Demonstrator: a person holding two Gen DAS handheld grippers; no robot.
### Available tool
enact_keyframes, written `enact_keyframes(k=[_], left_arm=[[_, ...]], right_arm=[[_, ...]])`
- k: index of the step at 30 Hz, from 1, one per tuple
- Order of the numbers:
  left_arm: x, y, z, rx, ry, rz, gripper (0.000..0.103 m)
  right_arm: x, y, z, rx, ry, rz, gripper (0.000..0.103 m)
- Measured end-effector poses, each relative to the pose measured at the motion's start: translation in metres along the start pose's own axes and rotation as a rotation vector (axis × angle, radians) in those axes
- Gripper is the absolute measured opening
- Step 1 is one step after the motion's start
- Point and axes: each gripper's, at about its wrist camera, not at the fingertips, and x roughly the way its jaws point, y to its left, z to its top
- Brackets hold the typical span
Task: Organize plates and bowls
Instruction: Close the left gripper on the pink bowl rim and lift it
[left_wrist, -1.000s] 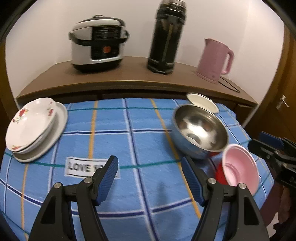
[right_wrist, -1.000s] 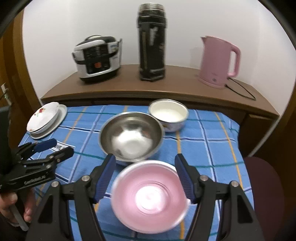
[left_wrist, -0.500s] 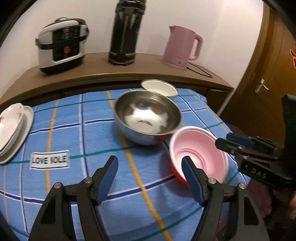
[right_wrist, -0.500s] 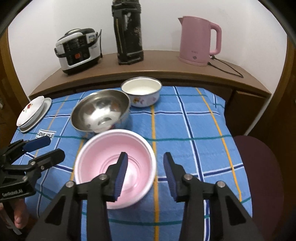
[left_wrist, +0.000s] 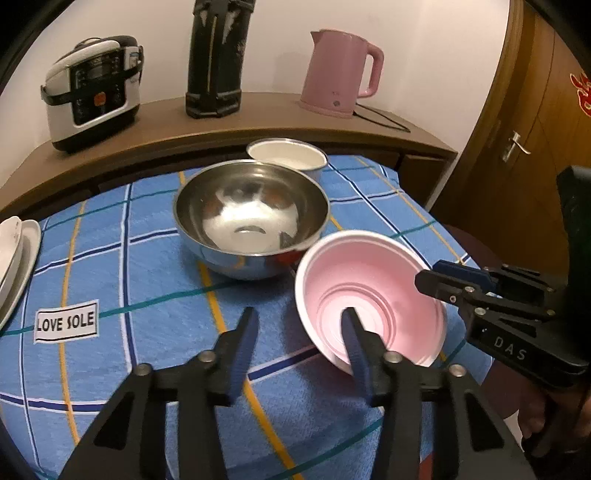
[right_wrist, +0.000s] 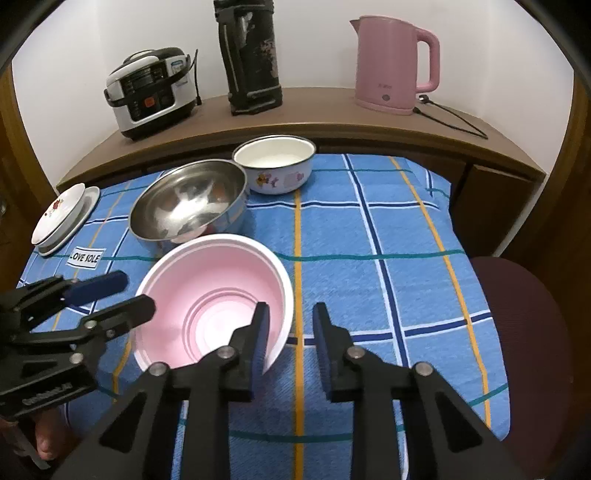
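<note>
Right wrist view shows the right gripper (right_wrist: 289, 325) closing over the near rim of the pink bowl (right_wrist: 218, 284), which sits tilted beside the steel bowl (right_wrist: 188, 201). Its pads are not clearly pressing yet. The left gripper (left_wrist: 299, 325) also closes on the rim. Two pulls on such light plastic may bend or flip it.

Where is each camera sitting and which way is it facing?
Left wrist: on the left gripper, looking down across the pink bowl; right gripper shows.
Right wrist: on the right gripper, jaws closing astride the bowl's rim; left gripper shows.
Both share the steel bowl.
</note>
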Motion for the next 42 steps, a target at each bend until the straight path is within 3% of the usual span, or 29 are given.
enact_keyframes(k=[8,42], left_arm=[[0.007,-0.004,-0.002,0.004,0.018,-0.021,0.021],[-0.032,-0.009,0.008,0.026,-0.079,0.003,0.020]], right_arm=[[0.000,0.004,-0.002,-0.011,-0.004,0.023,0.011],[-0.033,0.016,0.006,-0.033,-0.065,0.024,0.012]])
